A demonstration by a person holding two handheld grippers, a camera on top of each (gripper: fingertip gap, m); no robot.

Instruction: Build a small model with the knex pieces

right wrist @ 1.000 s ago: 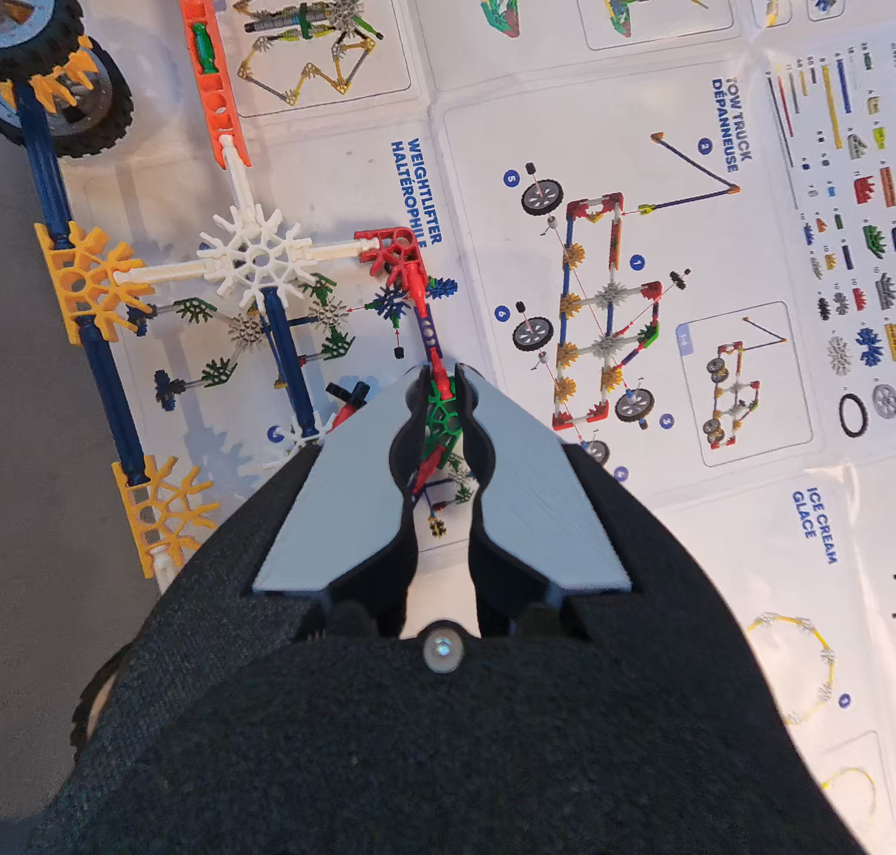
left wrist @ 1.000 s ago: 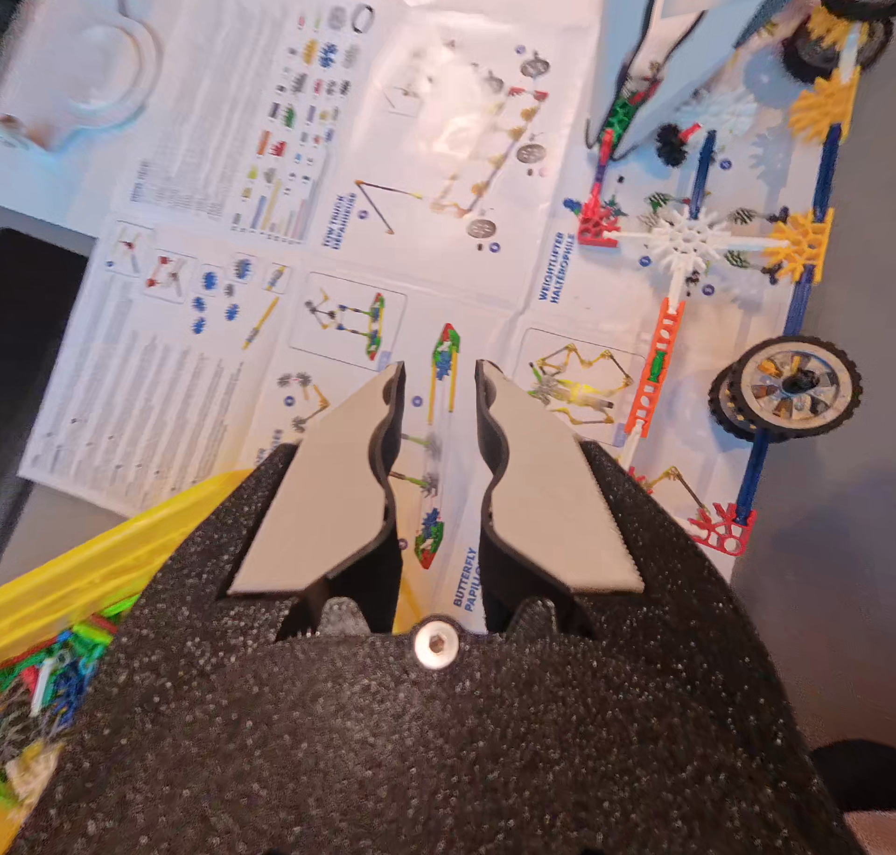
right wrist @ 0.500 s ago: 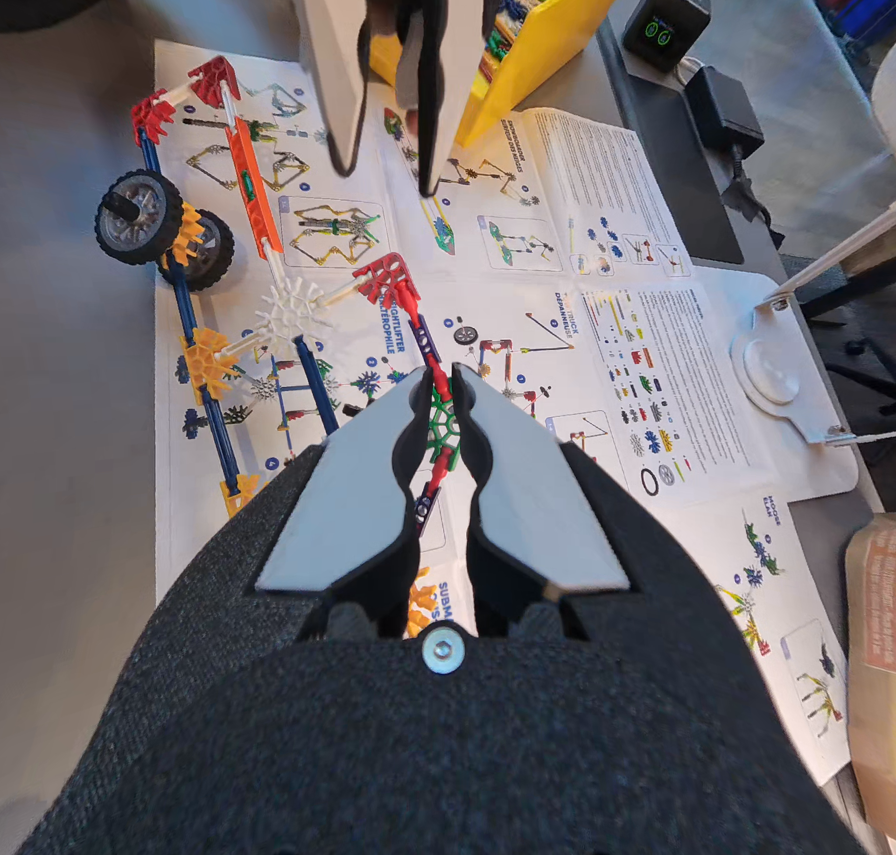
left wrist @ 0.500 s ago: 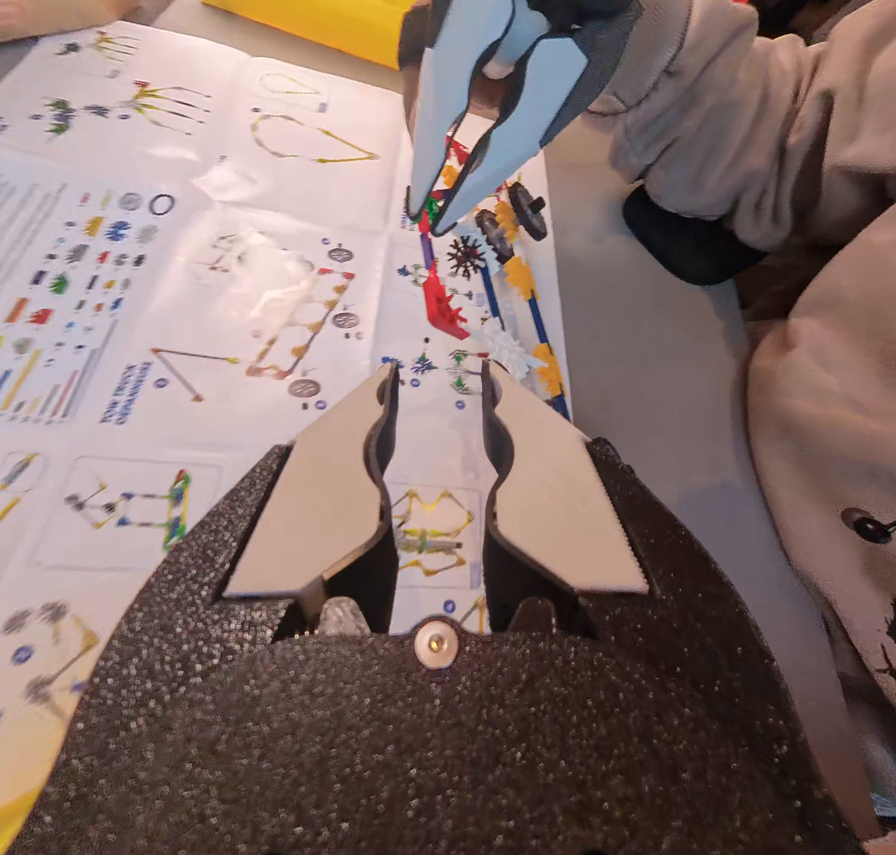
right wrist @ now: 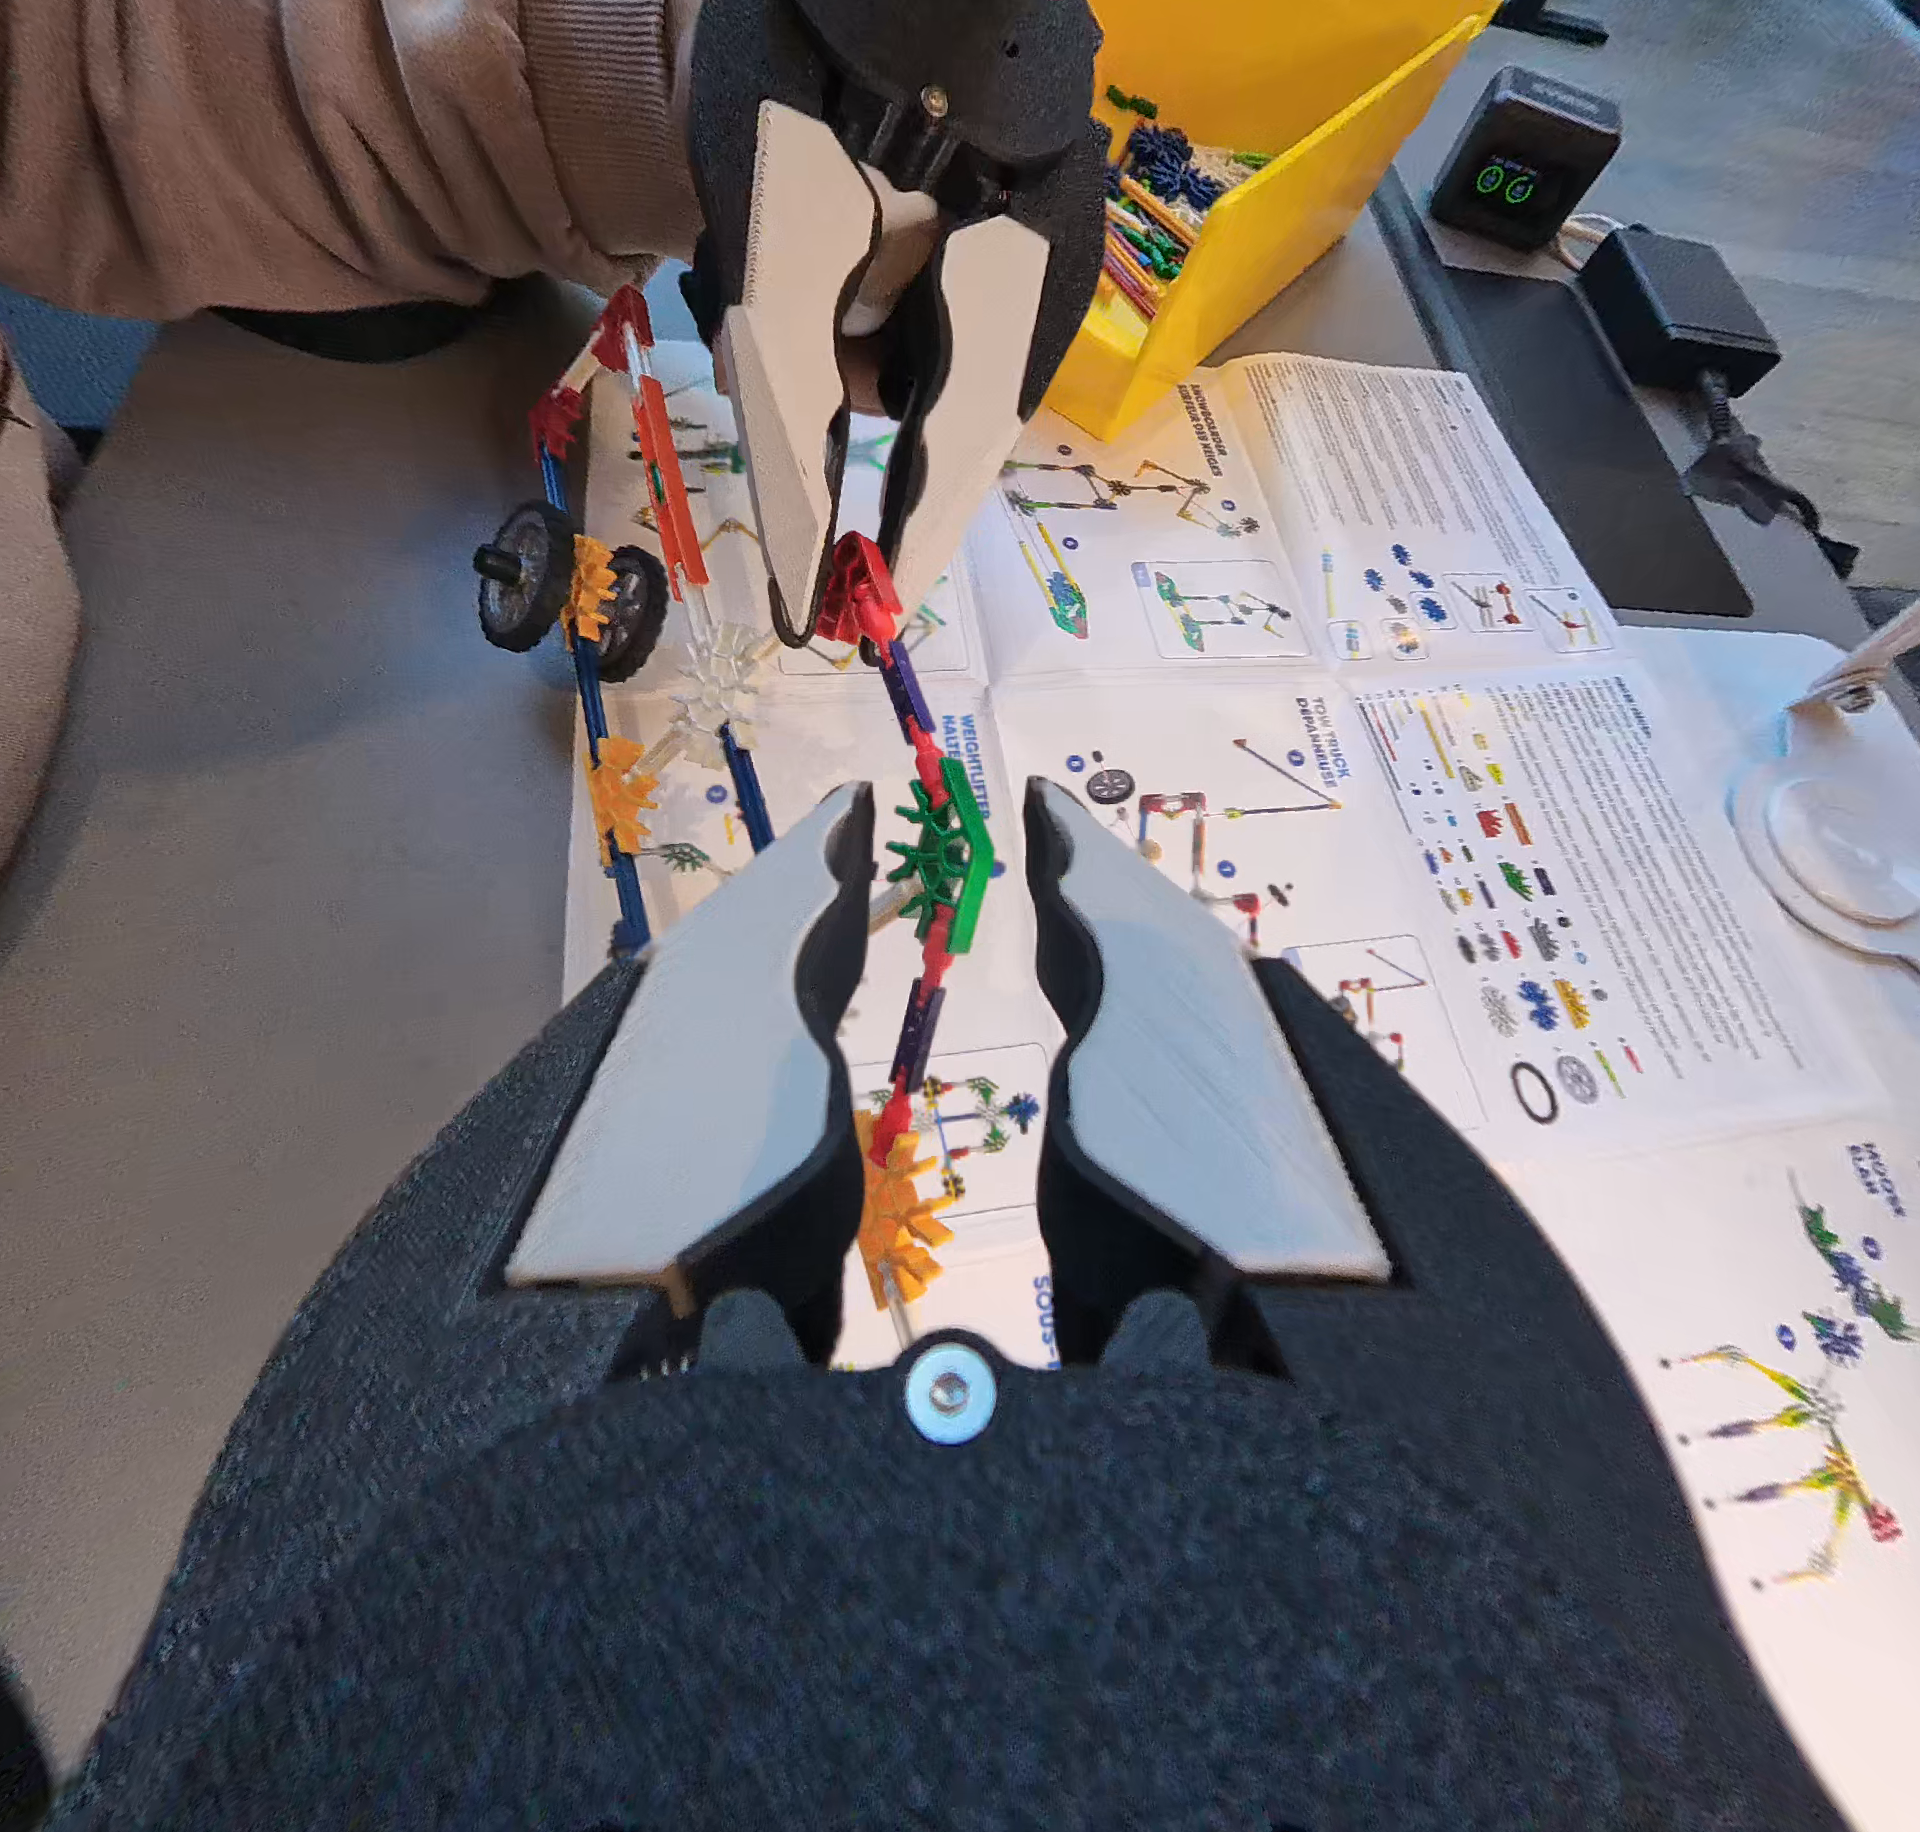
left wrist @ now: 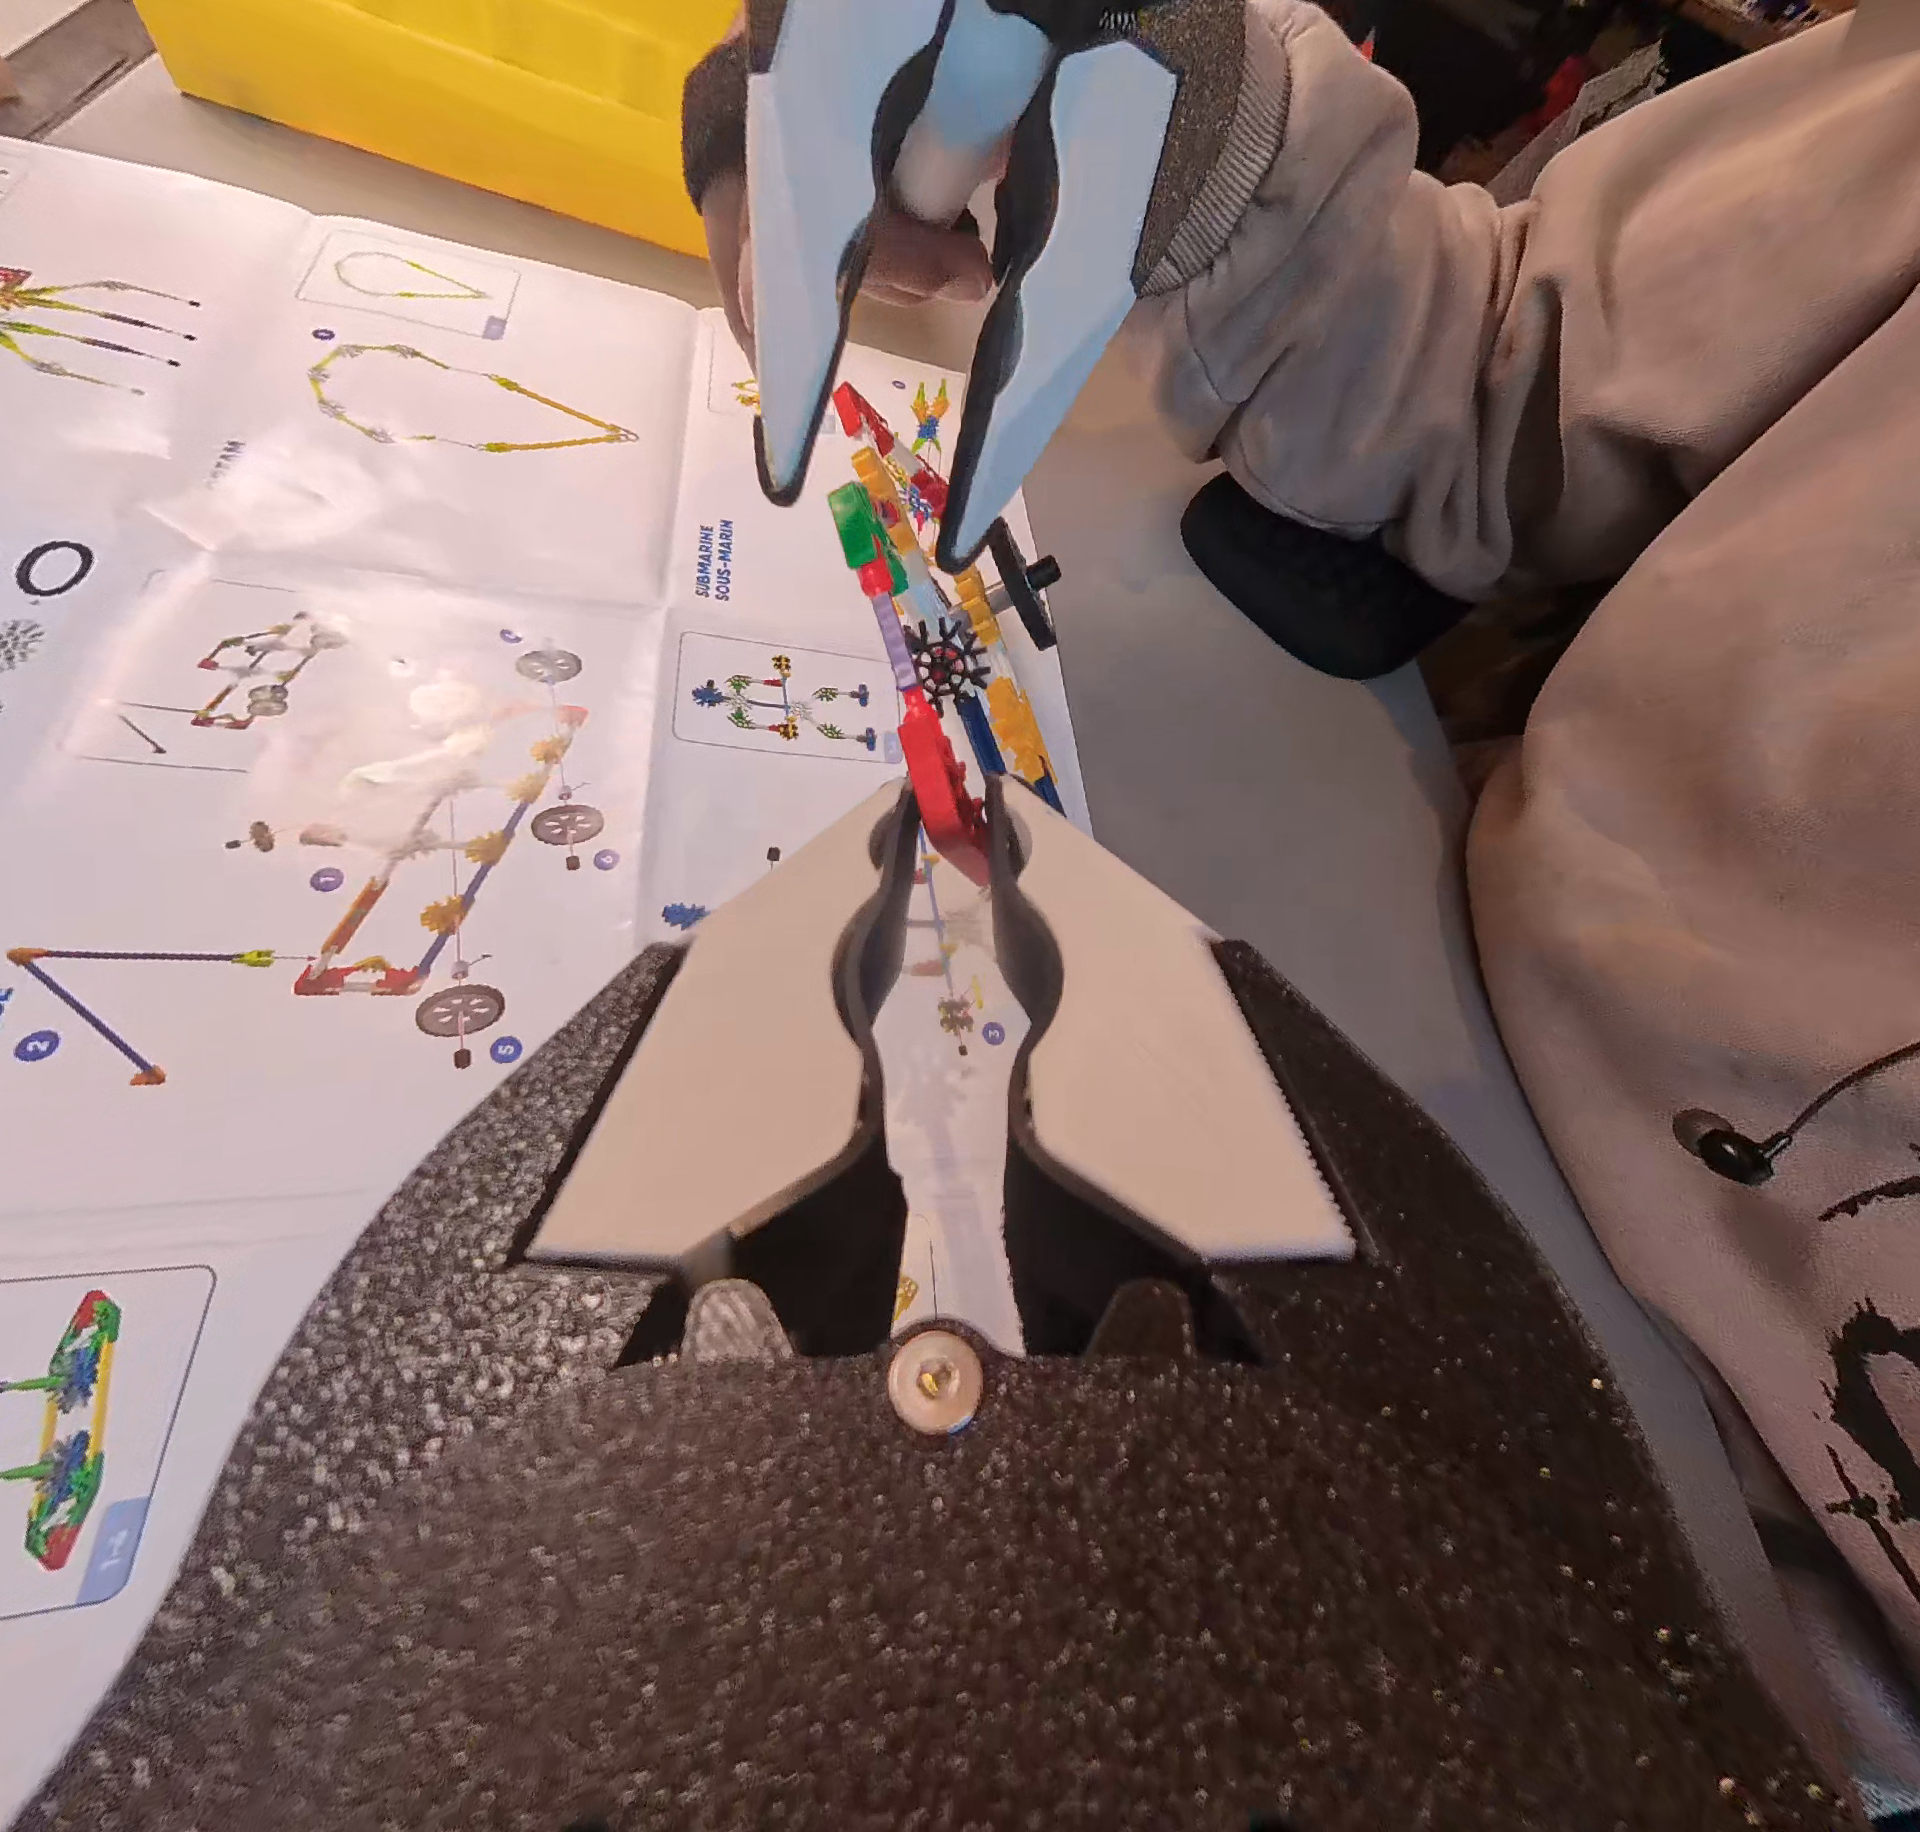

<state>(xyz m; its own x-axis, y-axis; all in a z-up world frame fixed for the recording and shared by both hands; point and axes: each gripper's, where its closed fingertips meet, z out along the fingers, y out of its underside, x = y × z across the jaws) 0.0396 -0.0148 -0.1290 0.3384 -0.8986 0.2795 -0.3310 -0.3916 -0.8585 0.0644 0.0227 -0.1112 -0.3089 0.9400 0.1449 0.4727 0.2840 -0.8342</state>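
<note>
A construction-toy frame of rods and connectors, with black wheels, stands partly raised over a printed instruction sheet. My left gripper is shut on the frame's red corner connector. The right wrist view also shows the left gripper, with its pads pressed on that red connector. My right gripper is open. A green connector on the same red and purple rod line stands between its fingers without touching either pad. The left wrist view shows the right gripper open around the green connector.
A yellow bin of loose toy parts stands behind the sheet and also shows in the left wrist view. A black device with a power brick lies at the far right. A white flat stand rests on the sheet's right. A beige sleeve fills the right side. My right fingertips sit around 6 cm from my left ones.
My right gripper held the green connector earlier and has now opened off it. My left gripper moved in, open and empty, and has closed on the red corner connector.
</note>
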